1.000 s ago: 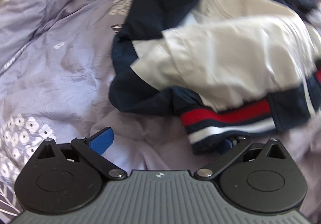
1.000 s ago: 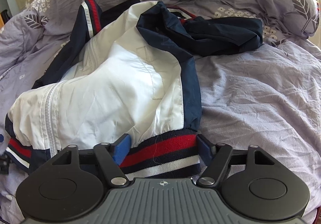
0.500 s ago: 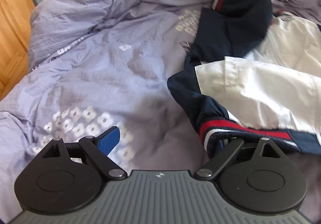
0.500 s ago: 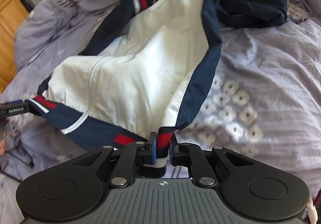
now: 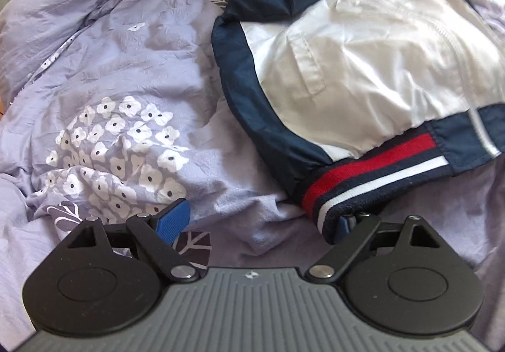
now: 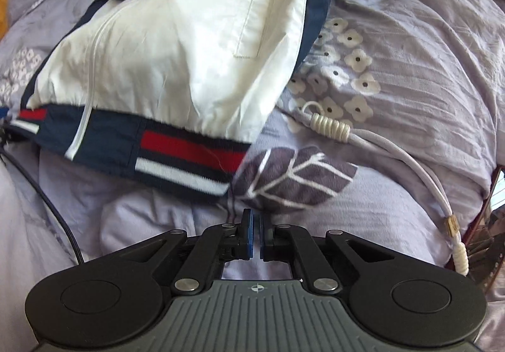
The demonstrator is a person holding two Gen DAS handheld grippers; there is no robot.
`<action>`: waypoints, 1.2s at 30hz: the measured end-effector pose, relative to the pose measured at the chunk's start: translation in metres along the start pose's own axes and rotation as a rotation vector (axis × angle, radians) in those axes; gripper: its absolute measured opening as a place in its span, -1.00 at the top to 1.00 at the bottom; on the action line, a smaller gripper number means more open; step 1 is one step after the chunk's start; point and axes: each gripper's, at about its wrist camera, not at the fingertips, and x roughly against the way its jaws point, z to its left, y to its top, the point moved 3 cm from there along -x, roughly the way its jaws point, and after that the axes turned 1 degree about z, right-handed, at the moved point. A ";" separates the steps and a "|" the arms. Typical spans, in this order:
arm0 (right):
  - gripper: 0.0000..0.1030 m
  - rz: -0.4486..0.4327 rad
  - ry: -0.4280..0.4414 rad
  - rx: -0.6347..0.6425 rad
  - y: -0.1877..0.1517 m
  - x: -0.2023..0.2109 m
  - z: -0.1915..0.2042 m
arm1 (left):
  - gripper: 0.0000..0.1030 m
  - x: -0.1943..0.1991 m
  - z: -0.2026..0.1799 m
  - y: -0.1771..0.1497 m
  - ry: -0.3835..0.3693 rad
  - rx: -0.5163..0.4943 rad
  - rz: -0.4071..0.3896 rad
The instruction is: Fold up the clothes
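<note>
Jacket (image 5: 363, 61) on duvet (image 5: 126, 68)

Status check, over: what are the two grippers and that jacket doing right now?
Left gripper open, just closing slightly, jacket hem over one finger. Right gripper shut, empty. White cable beside it.

bedding (image 6: 410, 46): lilac, creased, white flower clusters, dark leaf print | white cord (image 6: 394, 147): coiled wrap, lies on bedding toward right edge | black cable (image 6: 47, 203): crosses bedding at left edge

White-and-navy jacket (image 5: 363, 68) lies rumpled, apparently front up, on bedding.
</note>
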 end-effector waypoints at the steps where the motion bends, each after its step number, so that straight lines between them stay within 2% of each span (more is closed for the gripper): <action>1: 0.86 -0.006 -0.010 0.005 -0.001 0.004 0.000 | -0.74 0.003 0.004 0.000 -0.024 0.009 0.004; 3: 0.78 -0.034 -0.027 0.011 0.000 0.015 0.003 | -0.75 0.008 0.010 -0.001 -0.063 0.025 0.014; 6: 0.74 -0.090 -0.043 0.027 0.008 0.031 0.008 | -0.76 0.012 0.013 -0.008 -0.081 0.021 0.032; 11: 0.62 -0.155 -0.072 0.074 0.034 0.043 0.022 | -0.73 0.016 0.009 -0.028 0.002 -0.057 0.075; 13: 0.50 -0.188 -0.067 0.096 0.045 0.046 0.028 | -0.73 0.022 0.014 -0.032 0.020 -0.059 0.066; 15: 0.27 -0.227 -0.057 0.111 0.056 0.049 0.034 | -0.73 0.027 0.022 -0.032 0.032 -0.046 0.053; 20: 0.20 -0.313 -0.011 0.163 0.082 0.037 0.058 | -0.74 0.038 0.043 0.003 0.019 0.078 -0.042; 23: 0.20 -0.302 0.011 0.162 0.089 0.011 0.071 | -0.74 0.036 0.037 0.032 0.000 0.093 -0.113; 26: 0.08 -0.280 -0.015 0.165 0.084 -0.014 0.076 | -0.76 0.022 0.013 0.057 -0.026 0.044 -0.158; 29: 0.05 -0.242 -0.043 0.189 0.067 -0.029 0.073 | -0.77 -0.001 -0.011 0.067 -0.071 0.018 -0.140; 33: 0.05 -0.231 -0.032 0.172 0.045 -0.032 0.057 | -0.83 -0.043 -0.033 0.042 -0.037 -0.080 -0.050; 36: 0.05 -0.219 -0.019 0.159 0.036 -0.030 0.052 | -0.94 -0.052 -0.029 0.011 -0.042 -0.078 -0.101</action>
